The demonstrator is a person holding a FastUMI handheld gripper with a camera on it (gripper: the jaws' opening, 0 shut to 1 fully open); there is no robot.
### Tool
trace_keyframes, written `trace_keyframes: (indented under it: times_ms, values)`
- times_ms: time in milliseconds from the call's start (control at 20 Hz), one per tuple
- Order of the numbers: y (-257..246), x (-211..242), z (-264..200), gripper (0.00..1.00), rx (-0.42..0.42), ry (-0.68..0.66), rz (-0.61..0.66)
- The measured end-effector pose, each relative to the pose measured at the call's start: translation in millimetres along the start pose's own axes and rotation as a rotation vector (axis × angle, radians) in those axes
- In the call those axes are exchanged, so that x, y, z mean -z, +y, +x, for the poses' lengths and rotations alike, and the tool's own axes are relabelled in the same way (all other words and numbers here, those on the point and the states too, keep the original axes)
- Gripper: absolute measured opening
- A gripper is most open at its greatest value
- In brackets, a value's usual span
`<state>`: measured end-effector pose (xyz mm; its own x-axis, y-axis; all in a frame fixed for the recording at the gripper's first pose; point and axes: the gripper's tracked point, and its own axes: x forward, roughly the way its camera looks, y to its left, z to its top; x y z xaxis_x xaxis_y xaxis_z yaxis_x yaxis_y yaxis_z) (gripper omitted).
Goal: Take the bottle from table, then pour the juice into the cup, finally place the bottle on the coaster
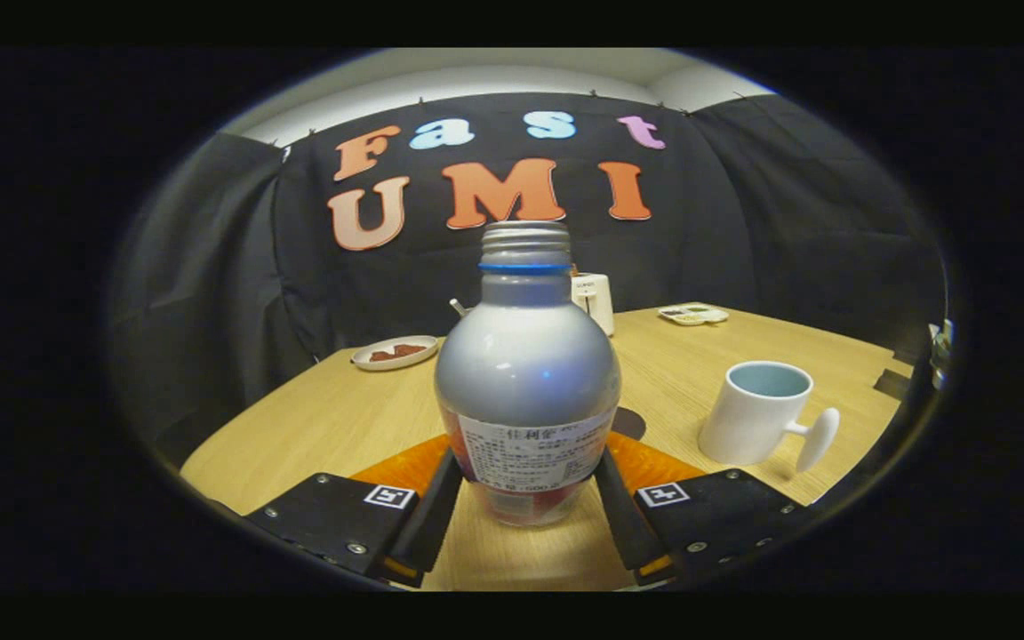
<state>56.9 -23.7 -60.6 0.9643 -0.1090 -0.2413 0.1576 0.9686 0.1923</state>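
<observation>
Hand-held gripper (525, 498) clamped on upright bottle (527, 373); cup (759, 413) ahead right, coaster (645, 462) behind, plate (395, 352) far left.

The gripper (525, 498) is held low and level over the near edge of the table (316, 427), pointing toward its far edge. Its two fingers (436, 516) reach forward and stand close together — each one pressed flat against a side of the bottle (527, 373), at the lower, labelled part of its body. The left finger meets the bottle's left flank, the right finger its right flank — a firm two-sided clasp, with the bottle upright between them.
</observation>
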Motion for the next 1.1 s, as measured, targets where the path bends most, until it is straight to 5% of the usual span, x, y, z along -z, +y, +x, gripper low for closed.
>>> trace_keyframes:
  times_ms: [1100]
  values:
    - [-25.4, -35.5, 4.2, 0.76, -0.012, 0.009, 0.786]
